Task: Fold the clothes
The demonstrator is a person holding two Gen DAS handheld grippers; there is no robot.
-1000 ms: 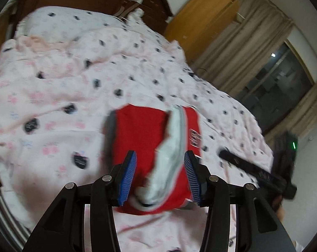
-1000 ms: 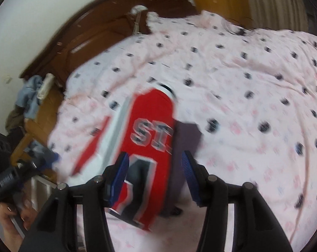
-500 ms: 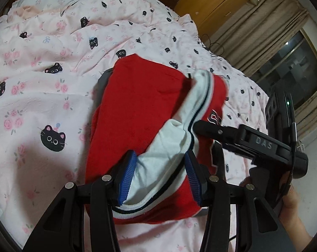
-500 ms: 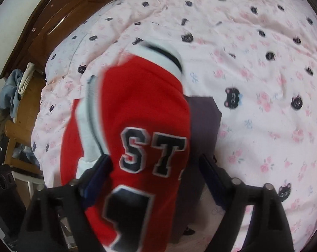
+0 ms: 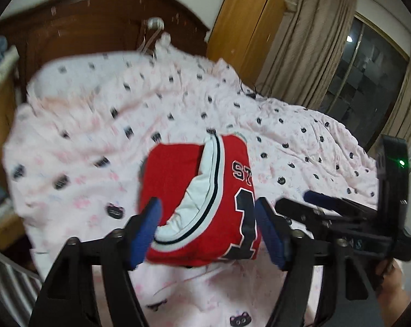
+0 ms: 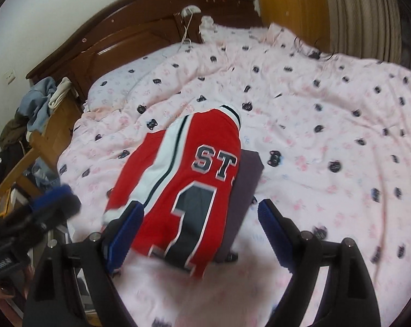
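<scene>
A folded red jersey [image 5: 178,179] with a white striped band and dark lettering lies on the pink cat-print duvet [image 5: 96,125]. In the right wrist view the jersey [image 6: 213,136] rests on top of a folded dark grey garment [image 6: 246,169]. My left gripper [image 5: 208,218] hangs just short of the jersey with its jaws opening, and the blue pads do not press on the cloth. My right gripper [image 6: 200,218] stands wide open over the jersey's near edge, holding nothing. Each gripper also shows in the other's view: the right gripper [image 5: 300,200] and the blurred left gripper [image 6: 55,199].
A dark wooden headboard [image 6: 129,32] closes the far end of the bed. A wooden wardrobe [image 5: 249,21], beige curtains [image 5: 314,41] and a dark window [image 5: 363,81] stand at the right. Clothes [image 6: 42,95] are heaped on a wooden chair left of the bed.
Both grippers have drawn back and up from the jersey and spread their jaws wider. The left one let go of the white band; the jersey now lies folded on the duvet.
</scene>
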